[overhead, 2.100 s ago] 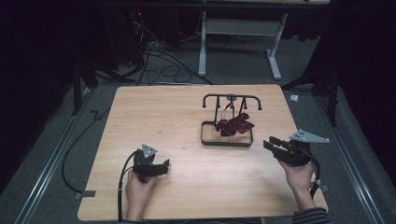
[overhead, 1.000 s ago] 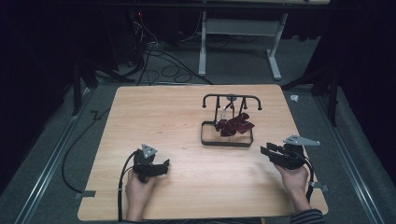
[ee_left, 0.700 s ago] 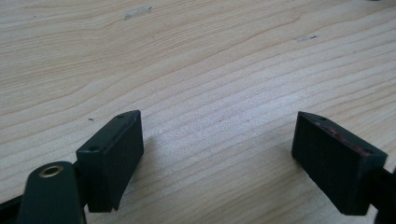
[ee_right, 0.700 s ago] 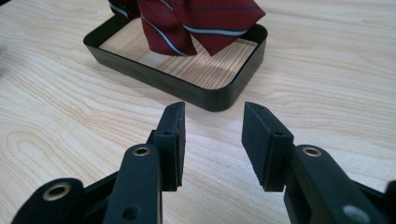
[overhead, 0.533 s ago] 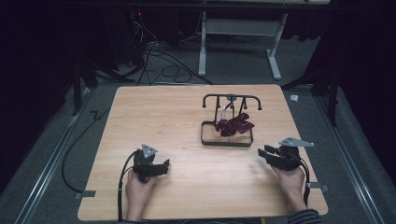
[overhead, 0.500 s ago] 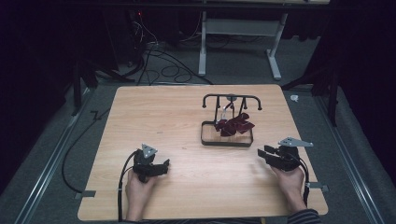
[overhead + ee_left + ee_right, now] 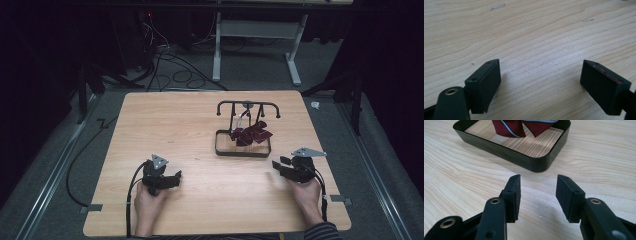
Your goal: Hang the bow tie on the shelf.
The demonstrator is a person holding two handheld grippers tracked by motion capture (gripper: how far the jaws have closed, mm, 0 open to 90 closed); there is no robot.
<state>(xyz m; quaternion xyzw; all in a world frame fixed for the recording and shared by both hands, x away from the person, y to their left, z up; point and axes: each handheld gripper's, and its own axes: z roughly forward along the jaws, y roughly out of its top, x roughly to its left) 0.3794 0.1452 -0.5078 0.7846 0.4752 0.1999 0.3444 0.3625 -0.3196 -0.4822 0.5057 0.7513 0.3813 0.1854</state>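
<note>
High view: left gripper [image 7: 172, 178], jaws spread wide and empty, lay low near the table's [image 7: 190, 130] front edge, toward its left corner. Right gripper [image 7: 277, 166], jaws parted and empty, sat near the front right corner, aimed at a black tray [image 7: 534, 162]. Tray stood right of centre, beneath a black rack [image 7: 247, 106]; dark red striped cloth [image 7: 251, 134], possibly neckties, hung into it.
</note>
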